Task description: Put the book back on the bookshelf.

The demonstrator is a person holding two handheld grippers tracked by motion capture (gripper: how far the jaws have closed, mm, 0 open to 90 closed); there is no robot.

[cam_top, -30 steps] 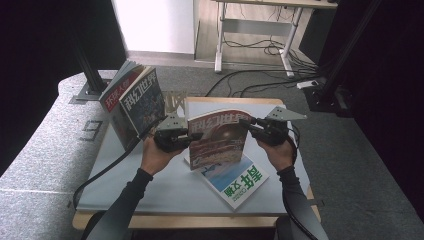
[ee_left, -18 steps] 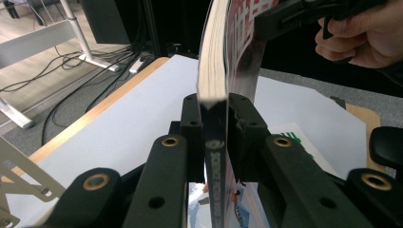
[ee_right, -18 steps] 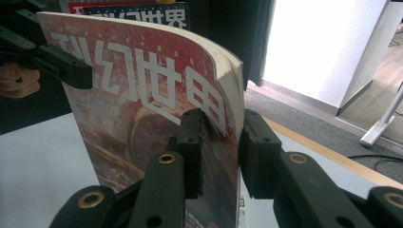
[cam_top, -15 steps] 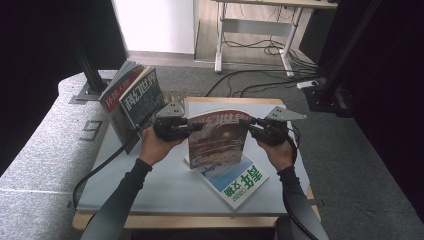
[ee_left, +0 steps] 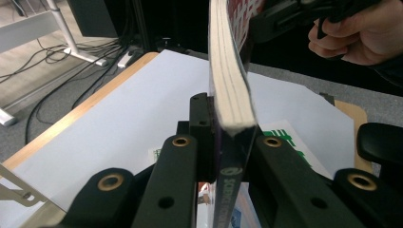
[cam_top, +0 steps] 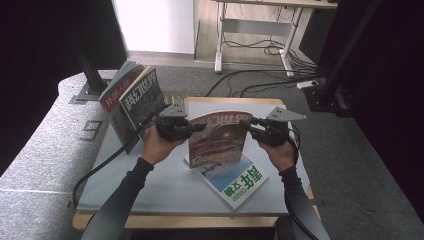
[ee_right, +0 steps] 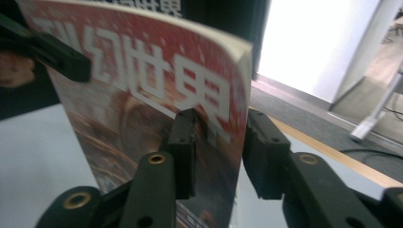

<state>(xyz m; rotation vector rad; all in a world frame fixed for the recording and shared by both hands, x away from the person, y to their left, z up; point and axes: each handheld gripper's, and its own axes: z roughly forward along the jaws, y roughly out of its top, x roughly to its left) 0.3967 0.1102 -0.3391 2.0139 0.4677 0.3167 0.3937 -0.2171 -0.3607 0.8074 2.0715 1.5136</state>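
A thick red-covered magazine with large white characters (cam_top: 216, 139) stands upright near the middle of the white-topped table (cam_top: 150, 185), held between both tools. The left hand-held gripper (cam_top: 196, 128) is clenched on the magazine's left edge; in the left gripper view the page block and spine (ee_left: 231, 118) sit pinched tight between the black jaws, and the lower part of the spine is cut off by the frame's bottom. The right hand-held gripper (cam_top: 248, 125) straddles the magazine's right edge, and its jaws have just been opening: in the right gripper view (ee_right: 219, 156) one jaw lies against the red cover (ee_right: 142, 104) while the other stands off the page edge with a gap, so it is released. That cover is blurred there and its small print cannot be read.

Just in front of the upright magazine, a flat magazine with a blue-and-white cover and green characters (cam_top: 239, 181) lies on the table, its upper part hidden behind the standing one. Left of the upright magazine, a leaning row of magazines (cam_top: 131, 100) stands at the table's edge; what props them up is hidden.
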